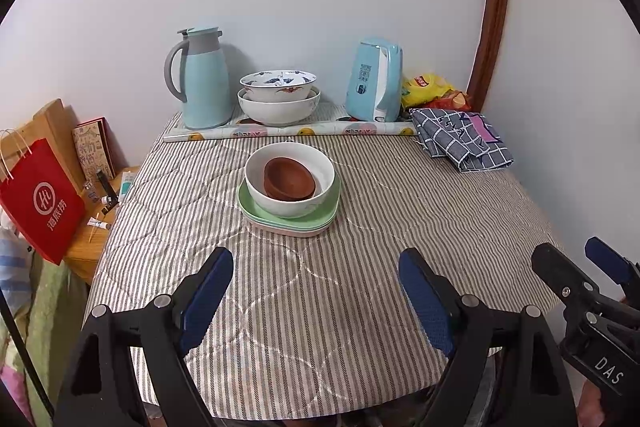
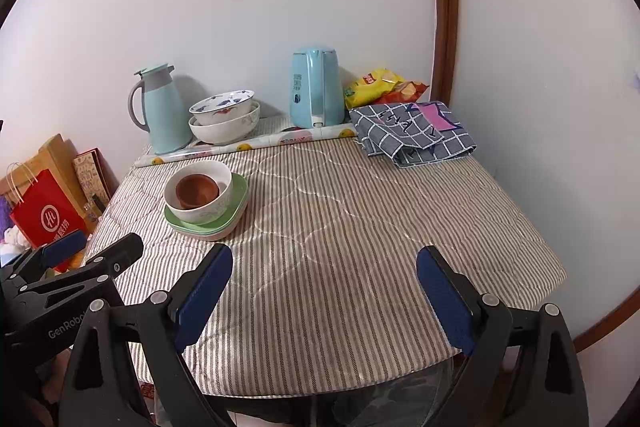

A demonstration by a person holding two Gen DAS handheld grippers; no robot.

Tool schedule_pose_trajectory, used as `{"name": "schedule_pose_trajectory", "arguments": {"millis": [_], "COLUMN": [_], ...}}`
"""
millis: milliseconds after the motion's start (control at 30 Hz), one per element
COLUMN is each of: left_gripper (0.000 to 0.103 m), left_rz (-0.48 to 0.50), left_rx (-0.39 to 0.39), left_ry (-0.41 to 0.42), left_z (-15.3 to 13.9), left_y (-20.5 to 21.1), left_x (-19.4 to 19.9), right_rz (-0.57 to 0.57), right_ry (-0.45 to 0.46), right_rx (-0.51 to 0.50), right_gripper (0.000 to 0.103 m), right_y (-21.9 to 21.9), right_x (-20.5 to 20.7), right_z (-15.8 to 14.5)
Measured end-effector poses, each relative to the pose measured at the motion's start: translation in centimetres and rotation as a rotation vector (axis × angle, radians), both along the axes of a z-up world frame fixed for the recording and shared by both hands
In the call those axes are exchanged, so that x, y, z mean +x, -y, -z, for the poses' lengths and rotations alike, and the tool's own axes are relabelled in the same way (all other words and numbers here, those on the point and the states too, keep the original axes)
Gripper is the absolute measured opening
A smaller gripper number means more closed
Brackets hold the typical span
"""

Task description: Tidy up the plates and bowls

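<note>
A brown bowl (image 1: 289, 178) (image 2: 197, 191) lies inside a white bowl (image 1: 316, 201) (image 2: 218, 209), which stands on stacked green and pink plates (image 1: 288, 223) (image 2: 236, 197) in the middle of the striped table. At the back, a blue-patterned bowl (image 1: 278, 85) (image 2: 222, 103) is nested in a larger white bowl (image 1: 279, 110) (image 2: 224, 131). My left gripper (image 1: 316, 263) (image 2: 96, 247) hovers open above the near edge, short of the plate stack, nothing between its fingers. My right gripper (image 2: 324, 263) (image 1: 568, 255) hangs open to its right, also with nothing in it.
A teal thermos jug (image 1: 200, 79), a blue kettle (image 1: 374, 81), a roll of patterned paper (image 1: 288, 133), snack bags (image 1: 432, 91) and a folded checked cloth (image 1: 460, 139) line the back by the wall. A red bag (image 1: 38, 199) stands beside the table (image 1: 320, 307) on the left.
</note>
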State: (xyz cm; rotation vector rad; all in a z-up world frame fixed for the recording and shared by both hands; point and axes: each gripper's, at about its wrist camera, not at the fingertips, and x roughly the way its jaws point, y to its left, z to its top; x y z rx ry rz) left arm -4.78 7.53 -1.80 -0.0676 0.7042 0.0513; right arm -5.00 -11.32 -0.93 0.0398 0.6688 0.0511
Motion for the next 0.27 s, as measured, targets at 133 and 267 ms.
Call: {"name": "schedule_pose_trajectory", "arguments": {"millis": [133, 267], "left_gripper": [0.084, 0.084], "left_rz": [-0.001, 0.002], "left_rx": [0.002, 0.002], "left_ry": [0.003, 0.007], "left_z": [-0.02, 0.02], "left_y": [0.03, 0.03], "left_x": [0.05, 0.23], "right_rz": [-0.005, -0.005], "right_ry": [0.002, 0.003], "right_rx": [0.001, 0.004], "right_gripper": [0.092, 0.092], "right_y": [0.00, -0.03], "right_x": [0.01, -0.09], "right_z": [-0.03, -0.04]}}
